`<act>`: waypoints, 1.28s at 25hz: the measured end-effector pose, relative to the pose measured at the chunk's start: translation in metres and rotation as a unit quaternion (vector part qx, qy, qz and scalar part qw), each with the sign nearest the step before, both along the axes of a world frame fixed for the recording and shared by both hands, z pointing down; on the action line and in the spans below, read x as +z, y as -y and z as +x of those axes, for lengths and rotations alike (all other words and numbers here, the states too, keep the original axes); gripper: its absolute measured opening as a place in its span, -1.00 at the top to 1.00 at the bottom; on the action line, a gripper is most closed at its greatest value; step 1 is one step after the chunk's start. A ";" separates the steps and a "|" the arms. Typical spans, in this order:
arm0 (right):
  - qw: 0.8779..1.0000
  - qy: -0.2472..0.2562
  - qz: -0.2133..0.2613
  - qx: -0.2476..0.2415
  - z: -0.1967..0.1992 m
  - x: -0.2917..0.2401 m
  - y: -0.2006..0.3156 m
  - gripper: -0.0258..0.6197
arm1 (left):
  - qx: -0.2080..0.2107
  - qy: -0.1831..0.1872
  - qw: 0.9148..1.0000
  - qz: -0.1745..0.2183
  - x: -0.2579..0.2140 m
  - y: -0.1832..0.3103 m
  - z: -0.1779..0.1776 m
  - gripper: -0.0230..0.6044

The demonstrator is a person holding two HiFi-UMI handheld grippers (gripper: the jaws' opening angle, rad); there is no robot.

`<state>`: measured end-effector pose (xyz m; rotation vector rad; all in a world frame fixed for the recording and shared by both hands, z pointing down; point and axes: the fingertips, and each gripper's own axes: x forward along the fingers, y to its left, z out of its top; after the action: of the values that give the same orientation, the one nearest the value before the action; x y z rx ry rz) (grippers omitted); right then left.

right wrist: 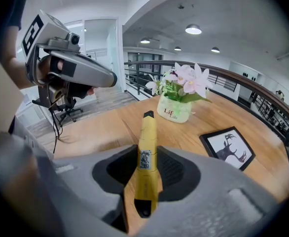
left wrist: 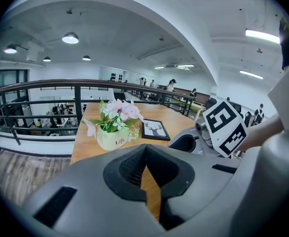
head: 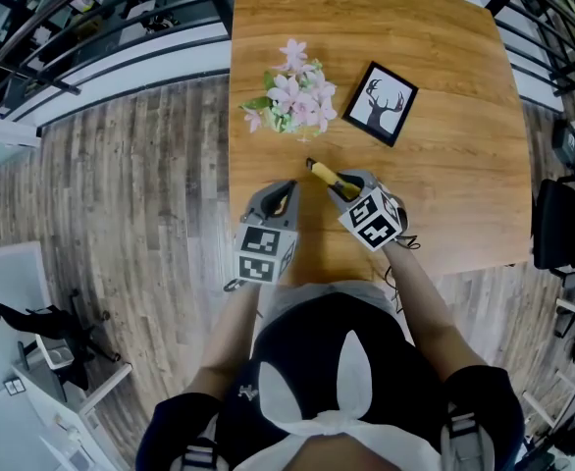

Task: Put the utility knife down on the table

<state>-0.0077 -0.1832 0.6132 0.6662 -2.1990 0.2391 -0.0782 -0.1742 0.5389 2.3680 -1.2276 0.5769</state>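
A yellow utility knife [right wrist: 147,154] with a black tip is clamped between the jaws of my right gripper [right wrist: 145,174], which is shut on it; the knife points forward over the wooden table [right wrist: 105,125]. In the head view the knife [head: 323,176] sticks out of the right gripper [head: 346,186] above the table's near middle. My left gripper [head: 280,199] hovers beside it on the left with nothing in it. Seen from its own camera, the left gripper [left wrist: 152,179] has its jaws nearly together, with only a thin slit of table showing between them.
A pot of pink flowers [head: 293,98] stands at the table's left middle, and a black framed deer picture [head: 380,103] lies to its right. Black railings [head: 121,13] run behind the table. A black chair [head: 562,226] sits at the right.
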 end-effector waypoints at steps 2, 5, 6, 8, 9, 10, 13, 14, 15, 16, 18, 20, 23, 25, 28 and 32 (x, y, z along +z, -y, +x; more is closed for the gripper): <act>1.000 -0.003 -0.007 -0.003 0.000 0.006 0.000 0.54 | 0.001 0.003 1.000 -0.006 0.002 0.000 -0.001 0.87; 1.000 -0.009 -0.014 -0.009 -0.001 0.012 -0.001 0.54 | 0.004 0.001 1.000 -0.008 0.002 0.000 0.001 0.87; 1.000 -0.010 -0.014 -0.011 -0.001 0.014 -0.001 0.54 | 0.005 0.002 1.000 -0.007 0.001 0.000 0.001 0.87; 1.000 -0.011 -0.015 -0.017 -0.002 0.017 -0.001 0.54 | 0.007 0.006 1.000 -0.006 0.002 0.000 0.001 0.87; 1.000 -0.012 -0.016 -0.020 -0.002 0.019 -0.002 0.54 | 0.007 0.008 1.000 -0.006 0.002 0.001 0.000 0.87; 0.999 -0.014 -0.016 -0.023 -0.003 0.021 -0.002 0.54 | 0.008 0.010 1.000 -0.006 0.003 0.001 0.000 0.87; 0.999 -0.023 -0.020 -0.031 -0.004 0.027 -0.004 0.54 | 0.007 0.011 1.000 -0.009 0.003 0.001 -0.002 0.87; 0.999 -0.025 -0.023 -0.032 -0.004 0.029 -0.005 0.54 | 0.007 0.012 1.000 -0.010 0.004 0.000 -0.003 0.87; 0.999 -0.027 -0.026 -0.032 -0.004 0.032 -0.005 0.54 | 0.008 0.013 1.000 -0.012 0.005 0.001 -0.004 0.87; 0.999 -0.030 -0.028 -0.033 -0.004 0.035 -0.005 0.54 | 0.008 0.013 1.000 -0.013 0.005 0.001 -0.004 0.87; 0.998 -0.035 -0.032 -0.034 -0.003 0.040 -0.004 0.54 | 0.008 0.012 1.000 -0.012 0.004 0.005 -0.004 0.87; 0.998 -0.040 -0.035 -0.034 -0.002 0.045 -0.004 0.54 | 0.008 0.011 1.000 -0.012 0.004 0.006 -0.004 0.87; 0.998 -0.044 -0.038 -0.036 -0.002 0.049 -0.004 0.54 | 0.006 0.010 1.000 -0.013 0.006 0.006 -0.006 0.87; 0.997 -0.047 -0.040 -0.037 -0.001 0.052 -0.004 0.54 | 0.005 0.011 1.000 -0.012 0.008 0.006 -0.007 0.87; 0.997 -0.052 -0.044 -0.040 -0.001 0.057 -0.005 0.54 | 0.007 0.014 1.000 -0.015 0.009 0.005 -0.008 0.87; 0.996 -0.058 -0.049 -0.046 -0.001 0.062 -0.007 0.54 | 0.007 0.015 1.000 -0.017 0.011 0.004 -0.009 0.87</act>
<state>-0.0090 -0.1767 0.6750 0.5106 -2.0867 0.2531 -0.0868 -0.1784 0.5496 2.3491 -1.2061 0.6358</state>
